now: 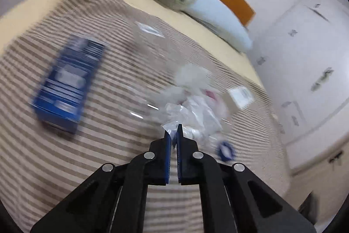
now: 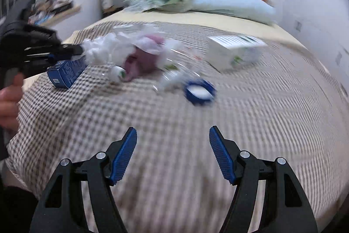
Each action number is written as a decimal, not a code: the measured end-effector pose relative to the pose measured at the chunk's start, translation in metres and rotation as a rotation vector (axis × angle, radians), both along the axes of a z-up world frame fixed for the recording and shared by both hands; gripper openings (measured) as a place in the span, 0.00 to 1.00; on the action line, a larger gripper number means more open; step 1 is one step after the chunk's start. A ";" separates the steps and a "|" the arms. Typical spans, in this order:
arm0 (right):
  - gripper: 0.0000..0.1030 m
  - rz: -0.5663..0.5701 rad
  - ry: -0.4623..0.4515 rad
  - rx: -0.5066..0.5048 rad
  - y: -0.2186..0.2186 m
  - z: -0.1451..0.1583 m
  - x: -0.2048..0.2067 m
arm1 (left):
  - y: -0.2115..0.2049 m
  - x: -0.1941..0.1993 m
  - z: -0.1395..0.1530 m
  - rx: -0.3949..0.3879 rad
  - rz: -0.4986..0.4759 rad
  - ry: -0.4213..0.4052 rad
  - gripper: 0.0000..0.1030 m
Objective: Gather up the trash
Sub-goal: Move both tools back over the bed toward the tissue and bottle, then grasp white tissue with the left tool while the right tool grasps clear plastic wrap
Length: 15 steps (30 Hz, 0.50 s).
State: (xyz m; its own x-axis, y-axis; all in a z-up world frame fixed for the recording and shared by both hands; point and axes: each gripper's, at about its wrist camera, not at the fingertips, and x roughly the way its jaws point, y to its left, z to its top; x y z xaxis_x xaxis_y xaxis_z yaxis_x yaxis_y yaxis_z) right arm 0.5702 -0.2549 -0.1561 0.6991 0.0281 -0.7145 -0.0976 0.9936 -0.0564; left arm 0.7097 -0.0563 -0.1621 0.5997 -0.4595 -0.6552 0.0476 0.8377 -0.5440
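Starting the pickup, most litter left
Left gripper (image 1: 173,131) pinches the plastic bag (image 1: 196,110); right gripper (image 2: 173,134) gapes empty; blue box (image 1: 67,82), white carton (image 2: 234,51) and blue lid (image 2: 199,91) remain on the bed (image 2: 174,113)

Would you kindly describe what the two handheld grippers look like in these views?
Both the left gripper and the right gripper have black plastic linkage arms joined by round silver pivot pins. Their fingers carry blue ribbed pads. No cables or markings show. A bare hand grips the left one's black handle.
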 end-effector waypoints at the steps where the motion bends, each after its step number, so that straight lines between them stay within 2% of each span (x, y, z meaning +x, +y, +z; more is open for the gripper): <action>1: 0.64 0.008 0.000 -0.008 0.006 0.001 0.016 | 0.008 0.003 -0.003 0.009 0.024 0.007 0.02; 3: 0.64 0.020 0.028 -0.007 0.016 -0.002 0.048 | 0.022 0.005 -0.008 0.014 0.055 0.023 0.02; 5: 0.57 0.018 0.063 0.003 0.020 -0.007 0.074 | 0.036 0.004 -0.008 0.014 0.077 0.026 0.02; 7: 0.46 -0.001 0.107 -0.026 0.026 -0.015 0.095 | 0.047 0.004 -0.008 0.010 0.075 0.022 0.02; 10: 0.42 -0.058 0.157 -0.057 0.026 -0.032 0.122 | 0.050 0.003 -0.007 -0.004 0.045 0.014 0.02; 12: 0.40 -0.079 0.168 -0.055 0.021 -0.040 0.129 | 0.052 0.001 -0.005 -0.013 0.027 0.005 0.02; 15: 0.33 -0.110 0.162 0.025 0.011 -0.040 0.125 | 0.050 0.000 -0.002 -0.034 0.016 -0.010 0.02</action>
